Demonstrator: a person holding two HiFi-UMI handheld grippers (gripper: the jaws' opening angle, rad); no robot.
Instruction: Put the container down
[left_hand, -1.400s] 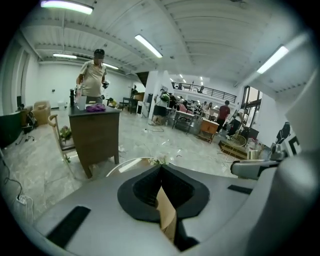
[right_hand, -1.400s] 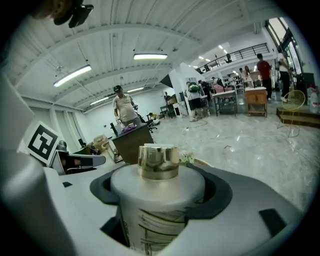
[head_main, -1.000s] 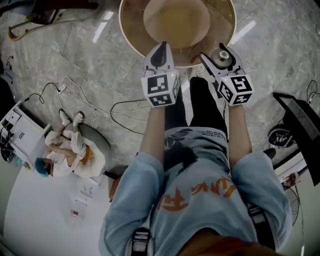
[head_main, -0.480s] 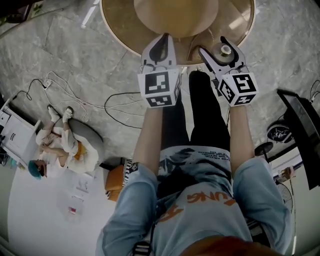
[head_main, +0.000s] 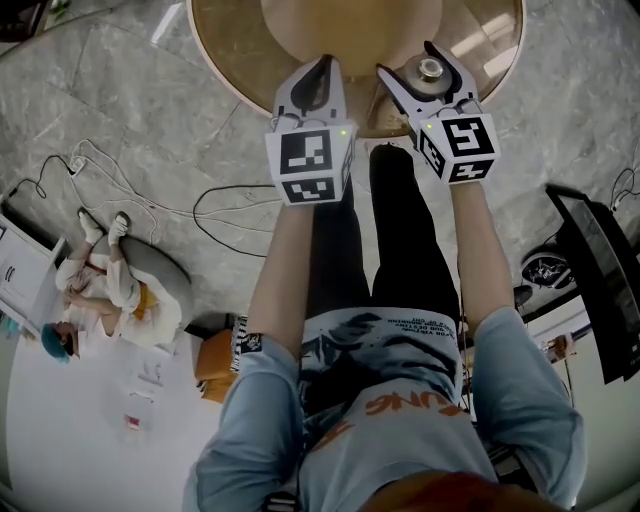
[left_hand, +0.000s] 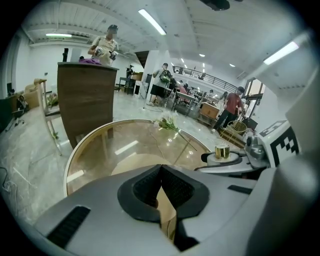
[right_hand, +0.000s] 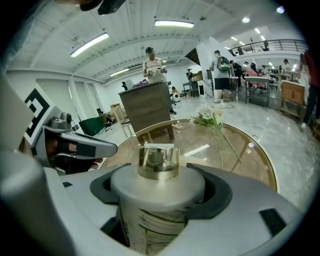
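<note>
My right gripper has its fingers clamped round the container, gripping it just under the shoulder. The container is a pale, cream cylinder with thin dark printed lines on its side, a flat rounded shoulder and a small see-through gold cap with a darker inner part showing through it. Its body is opaque, so I cannot tell what is inside. It stands upright in the grip, over the near edge of the round table, and I cannot tell whether its base touches the top. The table has a glossy, glass-like top with a pale gold rim. My left gripper sits just beside the right one at that same near edge, its dark padded fingers pressed together with nothing between them. A stem of pale flowers lies near the table's far edge
</note>
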